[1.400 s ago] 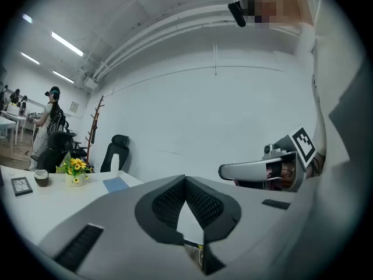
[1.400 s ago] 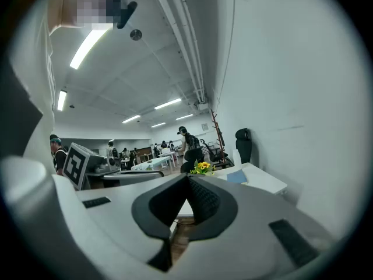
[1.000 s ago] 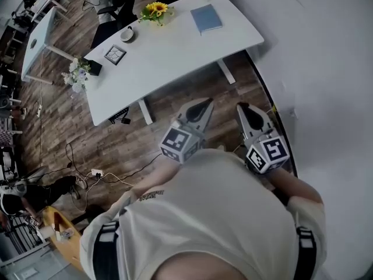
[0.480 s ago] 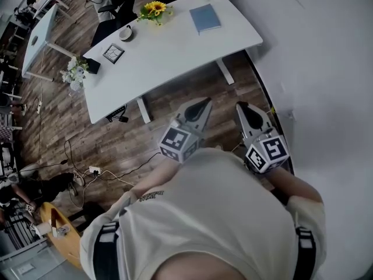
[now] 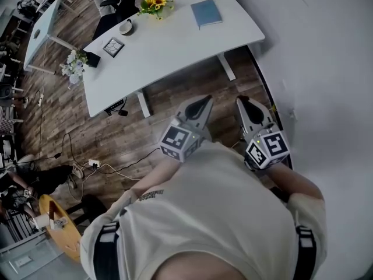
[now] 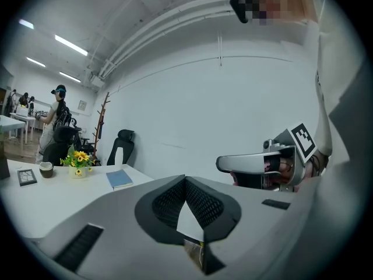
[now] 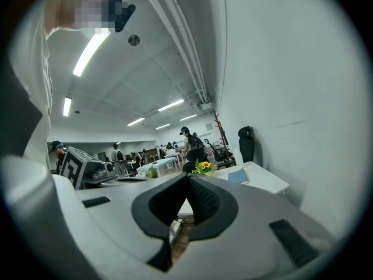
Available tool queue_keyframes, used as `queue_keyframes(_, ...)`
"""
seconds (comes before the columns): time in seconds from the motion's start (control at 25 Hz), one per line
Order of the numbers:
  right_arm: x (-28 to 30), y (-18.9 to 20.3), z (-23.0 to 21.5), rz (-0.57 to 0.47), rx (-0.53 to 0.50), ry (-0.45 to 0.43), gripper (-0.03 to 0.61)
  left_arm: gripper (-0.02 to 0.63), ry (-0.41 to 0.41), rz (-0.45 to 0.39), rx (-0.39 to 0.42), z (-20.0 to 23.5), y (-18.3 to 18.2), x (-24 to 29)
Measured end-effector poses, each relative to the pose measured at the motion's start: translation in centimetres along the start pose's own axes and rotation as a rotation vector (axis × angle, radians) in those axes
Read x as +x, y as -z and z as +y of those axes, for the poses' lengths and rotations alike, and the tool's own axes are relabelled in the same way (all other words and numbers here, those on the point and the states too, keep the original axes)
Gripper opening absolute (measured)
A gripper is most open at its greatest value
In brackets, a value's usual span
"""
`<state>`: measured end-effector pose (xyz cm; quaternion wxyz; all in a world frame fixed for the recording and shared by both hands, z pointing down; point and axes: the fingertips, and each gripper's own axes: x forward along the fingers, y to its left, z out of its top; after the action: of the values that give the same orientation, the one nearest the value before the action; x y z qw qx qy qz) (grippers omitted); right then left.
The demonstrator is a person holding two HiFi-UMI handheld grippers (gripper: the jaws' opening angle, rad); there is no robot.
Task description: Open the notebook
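Observation:
The blue notebook [image 5: 206,12] lies closed near the far right end of the white table [image 5: 169,51]. It also shows in the left gripper view, notebook [image 6: 119,179], and in the right gripper view, notebook [image 7: 238,176]. My left gripper [image 5: 204,102] and right gripper [image 5: 241,102] are held side by side in front of my chest, over the wooden floor. Both are well short of the table and point towards it. Each has its jaws shut with nothing between them, as the left gripper [image 6: 185,178] and right gripper [image 7: 187,177] show in their own views.
On the table stand a sunflower vase [image 5: 154,6], a cup [image 5: 126,27], a small framed picture [image 5: 113,47] and white flowers [image 5: 73,66]. A white wall [image 5: 326,69] runs along the right. Cables [image 5: 99,171] lie on the floor at the left. People stand far back.
Both grippers have drifted a little towards the table, still side by side. Their jaws stay shut.

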<state>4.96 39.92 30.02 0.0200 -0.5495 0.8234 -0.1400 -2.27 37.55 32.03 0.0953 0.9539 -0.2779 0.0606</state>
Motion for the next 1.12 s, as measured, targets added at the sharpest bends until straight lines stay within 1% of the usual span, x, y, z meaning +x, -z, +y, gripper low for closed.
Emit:
queue_keyframes(0.2,1.1,0.3,-0.5,0.018,-0.007,-0.009,0.003,0.008,-0.027,0.001,-0.040,1.6,0.5,0.6)
queue_keyframes(0.4,3.2,0.2,-1.8,0.030,-0.019,-0.012,0.004,0.008,-0.035,-0.018,-0.043,3.6,0.2,2.1)
queue_keyframes(0.52,5.3,0.2,-3.1,0.040,-0.029,-0.004,0.003,0.008,-0.033,-0.022,-0.038,5.5,0.0,3.6)
queue_keyframes(0.64,7.5,0.1,-4.5,0.050,-0.030,0.002,0.003,0.008,-0.030,-0.004,-0.067,7.7,0.3,5.4)
queue_keyframes(0.84,11.3,0.1,-6.9,0.071,-0.005,0.007,0.003,0.008,-0.025,0.004,-0.077,11.2,-0.5,8.9)
queue_keyframes(1.12,16.5,-0.2,-10.4,0.099,0.023,0.022,0.003,0.008,-0.018,0.037,-0.090,15.7,-1.1,12.9)
